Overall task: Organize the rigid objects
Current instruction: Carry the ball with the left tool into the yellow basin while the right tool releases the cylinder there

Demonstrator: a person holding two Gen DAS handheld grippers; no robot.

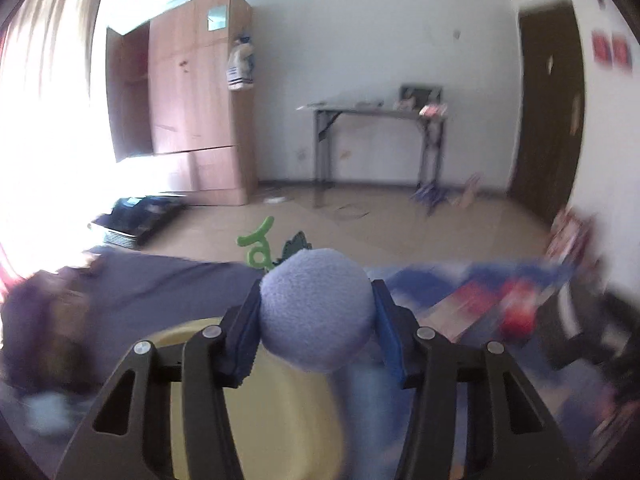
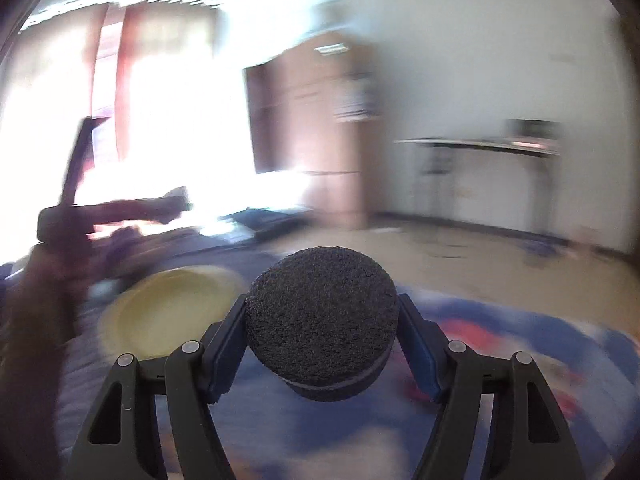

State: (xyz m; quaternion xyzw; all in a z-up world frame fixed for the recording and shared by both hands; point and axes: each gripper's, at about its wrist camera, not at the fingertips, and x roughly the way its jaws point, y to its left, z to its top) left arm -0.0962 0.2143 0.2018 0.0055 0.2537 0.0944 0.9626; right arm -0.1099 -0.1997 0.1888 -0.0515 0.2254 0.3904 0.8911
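I've got my left gripper (image 1: 316,316) clamped on a pale blue foam ball (image 1: 316,312), pads pressing at 3 and 9 o'clock. My right gripper (image 2: 322,330) is clamped likewise on a dark grey foam disc (image 2: 322,320). Both look light and spongy, so a grip across the middle suits. A yellow bowl (image 2: 168,308) sits at 9 o'clock of the disc.

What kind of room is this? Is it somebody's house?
Probably a room in a home, maybe a bedroom. There is a tall wooden wardrobe by the wall, a small folding table with things on it, a dark door, and bright curtains at the window.
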